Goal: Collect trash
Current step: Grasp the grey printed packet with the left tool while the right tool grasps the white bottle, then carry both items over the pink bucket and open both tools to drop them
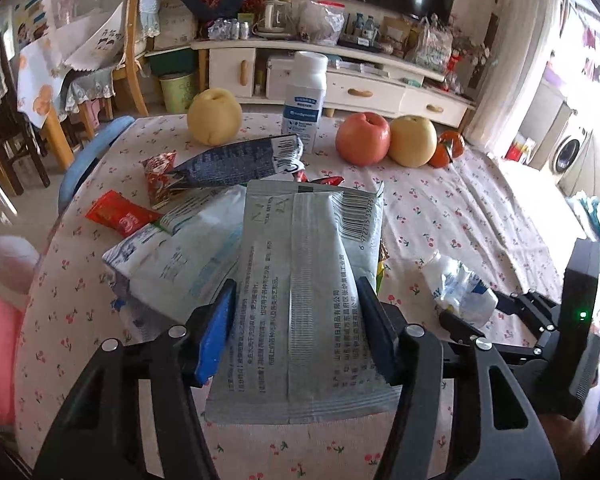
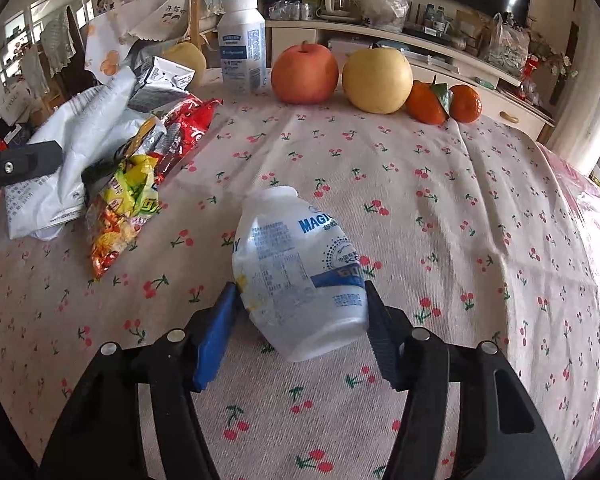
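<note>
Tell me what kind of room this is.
Likely a home living and dining room: a TV cabinet crowded with household goods, a table with a cherry-print cloth holding fruit and wrappers, and a washing machine off to one side.

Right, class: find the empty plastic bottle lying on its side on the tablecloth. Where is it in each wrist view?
Left wrist view: empty plastic bottle at lower right, beside the grey packet.
Right wrist view: bottle at centre, between the hand-held gripper's jaws.
Shared landmark: the red apple at the table's far edge.
</note>
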Action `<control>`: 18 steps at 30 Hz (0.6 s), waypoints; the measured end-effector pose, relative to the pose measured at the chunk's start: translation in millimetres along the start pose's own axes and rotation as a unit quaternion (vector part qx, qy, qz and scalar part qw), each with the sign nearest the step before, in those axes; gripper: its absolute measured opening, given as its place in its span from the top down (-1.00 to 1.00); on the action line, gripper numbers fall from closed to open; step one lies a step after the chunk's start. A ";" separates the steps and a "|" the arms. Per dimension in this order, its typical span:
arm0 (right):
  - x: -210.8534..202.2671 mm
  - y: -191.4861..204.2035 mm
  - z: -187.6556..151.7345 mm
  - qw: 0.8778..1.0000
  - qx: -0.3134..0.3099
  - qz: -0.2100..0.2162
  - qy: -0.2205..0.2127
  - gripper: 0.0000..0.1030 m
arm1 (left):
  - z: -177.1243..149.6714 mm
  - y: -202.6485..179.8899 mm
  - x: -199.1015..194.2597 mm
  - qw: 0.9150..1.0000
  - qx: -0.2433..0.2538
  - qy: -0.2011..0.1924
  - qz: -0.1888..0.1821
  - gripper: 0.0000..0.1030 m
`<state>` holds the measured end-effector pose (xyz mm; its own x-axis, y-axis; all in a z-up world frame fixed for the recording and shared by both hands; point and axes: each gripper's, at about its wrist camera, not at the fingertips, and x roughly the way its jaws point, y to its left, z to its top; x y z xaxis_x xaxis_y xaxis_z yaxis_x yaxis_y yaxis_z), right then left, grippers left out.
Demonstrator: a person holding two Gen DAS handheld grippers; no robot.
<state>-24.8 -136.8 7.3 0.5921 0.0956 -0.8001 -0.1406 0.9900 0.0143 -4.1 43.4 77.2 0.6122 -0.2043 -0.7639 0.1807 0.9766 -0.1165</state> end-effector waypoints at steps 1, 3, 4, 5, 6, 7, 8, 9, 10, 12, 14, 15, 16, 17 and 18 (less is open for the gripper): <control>-1.9 0.8 -0.8 1.000 0.000 -0.001 -0.002 -0.19 | -2.1 2.7 -3.1 1.000 -0.005 -0.003 -0.003 -0.16; -6.7 2.5 -2.3 1.000 0.002 -0.004 -0.006 -0.19 | -8.1 8.7 -10.1 1.000 -0.012 -0.010 -0.005 -0.16; -9.0 3.5 -3.2 1.000 0.003 -0.004 -0.008 -0.19 | -11.2 12.0 -14.1 1.000 -0.015 -0.014 -0.003 -0.16; -11.3 4.2 -3.8 1.000 0.005 -0.003 -0.010 -0.19 | -13.9 15.1 -17.4 1.000 -0.017 -0.017 -0.002 -0.16; -14.3 5.1 -5.2 1.000 0.007 -0.003 -0.012 -0.19 | -15.7 17.8 -21.2 1.000 -0.018 -0.022 0.000 -0.16; -16.8 6.6 -5.8 1.000 0.007 -0.003 -0.013 -0.19 | -17.6 21.4 -26.6 0.999 -0.020 -0.029 0.002 -0.16; -19.4 8.3 -6.3 1.000 0.007 -0.004 -0.015 -0.19 | -19.2 24.9 -32.6 0.999 -0.020 -0.037 0.006 -0.16; -22.9 10.6 -6.9 1.000 0.008 -0.003 -0.017 -0.19 | -19.7 27.4 -37.3 0.999 -0.021 -0.043 0.010 -0.16; -25.5 12.5 -7.4 1.000 0.009 -0.003 -0.019 -0.19 | -20.0 31.7 -43.8 0.998 -0.021 -0.052 0.016 -0.16; -32.3 18.5 -8.1 1.000 0.010 0.000 -0.022 -0.19 | -20.6 38.6 -53.9 0.997 -0.024 -0.066 0.023 -0.16; -38.1 26.2 -7.7 1.000 0.007 -0.001 -0.027 -0.19 | -21.1 46.7 -64.2 0.996 -0.028 -0.080 0.029 -0.16; -40.7 30.6 -7.0 1.000 0.004 -0.001 -0.030 -0.19 | -21.1 53.2 -70.8 0.995 -0.031 -0.090 0.035 -0.16; -43.3 35.0 -6.5 0.999 0.003 0.000 -0.032 -0.19 | -21.0 58.6 -76.3 0.994 -0.035 -0.097 0.040 -0.16; -46.2 39.4 -5.6 0.999 0.002 0.003 -0.035 -0.19 | -20.8 65.0 -82.1 0.993 -0.038 -0.104 0.043 -0.16; -50.2 45.6 -4.2 0.999 0.000 0.007 -0.039 -0.19 | -19.9 69.4 -85.8 0.992 -0.041 -0.109 0.046 -0.16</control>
<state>-64.3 -96.9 45.6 0.6502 0.1170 -0.7507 -0.1487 0.9886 0.0252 -59.3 130.0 122.0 0.7768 -0.1140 -0.6193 0.0578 0.9922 -0.1102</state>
